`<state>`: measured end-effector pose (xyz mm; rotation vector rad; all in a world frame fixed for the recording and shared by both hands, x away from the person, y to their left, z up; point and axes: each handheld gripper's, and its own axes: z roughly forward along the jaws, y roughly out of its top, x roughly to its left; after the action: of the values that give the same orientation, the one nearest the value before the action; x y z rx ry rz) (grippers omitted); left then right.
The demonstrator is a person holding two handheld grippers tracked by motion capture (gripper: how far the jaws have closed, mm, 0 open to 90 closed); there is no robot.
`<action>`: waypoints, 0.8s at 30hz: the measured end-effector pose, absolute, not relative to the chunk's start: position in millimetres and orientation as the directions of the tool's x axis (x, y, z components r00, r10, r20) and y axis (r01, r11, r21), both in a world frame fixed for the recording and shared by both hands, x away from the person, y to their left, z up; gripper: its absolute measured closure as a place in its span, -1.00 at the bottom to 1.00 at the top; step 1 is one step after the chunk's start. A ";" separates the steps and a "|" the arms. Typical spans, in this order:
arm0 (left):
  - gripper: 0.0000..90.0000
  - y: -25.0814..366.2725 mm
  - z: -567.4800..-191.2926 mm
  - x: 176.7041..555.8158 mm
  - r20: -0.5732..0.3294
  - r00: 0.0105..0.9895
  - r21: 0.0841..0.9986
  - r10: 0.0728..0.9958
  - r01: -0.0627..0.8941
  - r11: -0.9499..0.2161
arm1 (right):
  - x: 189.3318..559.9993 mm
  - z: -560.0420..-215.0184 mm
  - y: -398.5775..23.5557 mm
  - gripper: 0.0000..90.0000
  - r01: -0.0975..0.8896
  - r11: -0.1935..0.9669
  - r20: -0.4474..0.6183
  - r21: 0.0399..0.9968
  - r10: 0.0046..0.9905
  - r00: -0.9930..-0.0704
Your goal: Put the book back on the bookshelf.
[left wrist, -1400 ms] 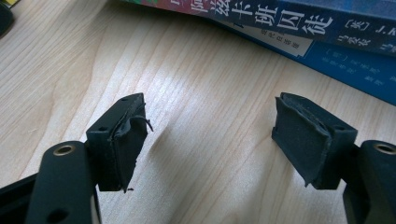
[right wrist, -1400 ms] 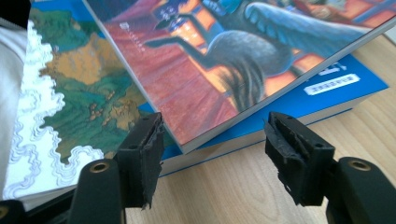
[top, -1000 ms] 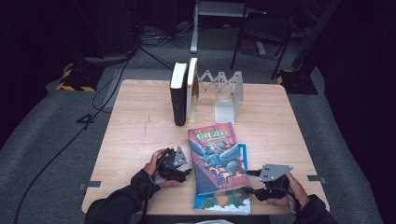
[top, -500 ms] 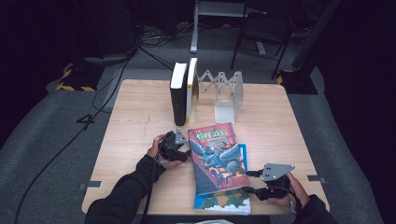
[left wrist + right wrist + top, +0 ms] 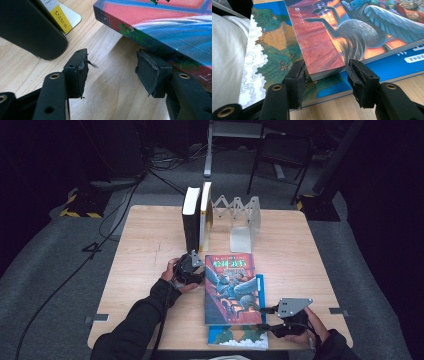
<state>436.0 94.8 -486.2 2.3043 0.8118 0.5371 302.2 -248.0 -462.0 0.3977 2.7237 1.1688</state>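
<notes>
A red-covered book [image 5: 232, 290] lies flat on top of a larger blue book [image 5: 237, 337] at the table's front. My left gripper [image 5: 196, 263] is at the red book's far left corner. In the left gripper view its jaws [image 5: 115, 72] have just been closing; bare wood lies between them and the right pad sits beside the red book's spine [image 5: 162, 22]. My right gripper [image 5: 266, 318] is at the near right corner. In the right gripper view its closing jaws [image 5: 325, 80] straddle the corner of the red book [image 5: 352, 30], close to both pads, above the blue book [image 5: 274, 42].
A black book [image 5: 190, 222] and a white-and-yellow book [image 5: 205, 215] stand upright just beyond my left gripper, close in the left gripper view [image 5: 27, 27]. A metal folding book rack [image 5: 240, 220] stands to their right. The wooden table [image 5: 145, 245] has bare room left and right.
My left gripper has moved away from the front edge, up along the red book's left side to its far corner. The right gripper has stayed at the near right corner.
</notes>
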 end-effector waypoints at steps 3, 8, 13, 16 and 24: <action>0.03 91.6 -485.6 438.3 0.158 0.727 0.680 0.668 0.411 -0.608 | 301.1 -461.9 -247.3 0.10 0.180 0.660 -0.028 0.729 0.291 -0.956; 0.02 88.1 -484.2 441.3 0.164 0.723 0.680 0.671 0.410 -0.608 | 300.1 -461.0 -245.8 0.09 0.173 0.664 -0.027 0.728 0.279 -0.960; -0.14 95.3 -479.5 438.2 0.143 0.725 0.686 0.674 0.418 -0.595 | 299.9 -458.7 -247.9 0.03 0.168 0.670 -0.040 0.723 0.284 -0.958; -0.26 104.3 -471.2 431.5 0.086 0.740 0.722 0.667 0.415 -0.554 | 300.8 -456.1 -252.1 0.00 0.171 0.658 -0.038 0.733 0.292 -0.956; -0.34 105.4 -456.5 398.7 0.077 0.797 0.739 0.599 0.358 -0.571 | 303.2 -453.6 -260.3 -0.01 0.184 0.668 -0.044 0.721 0.309 -0.950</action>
<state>398.7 105.4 -456.5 2.2327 0.7040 0.4142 303.2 -260.3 -453.6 0.4053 2.7189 1.1480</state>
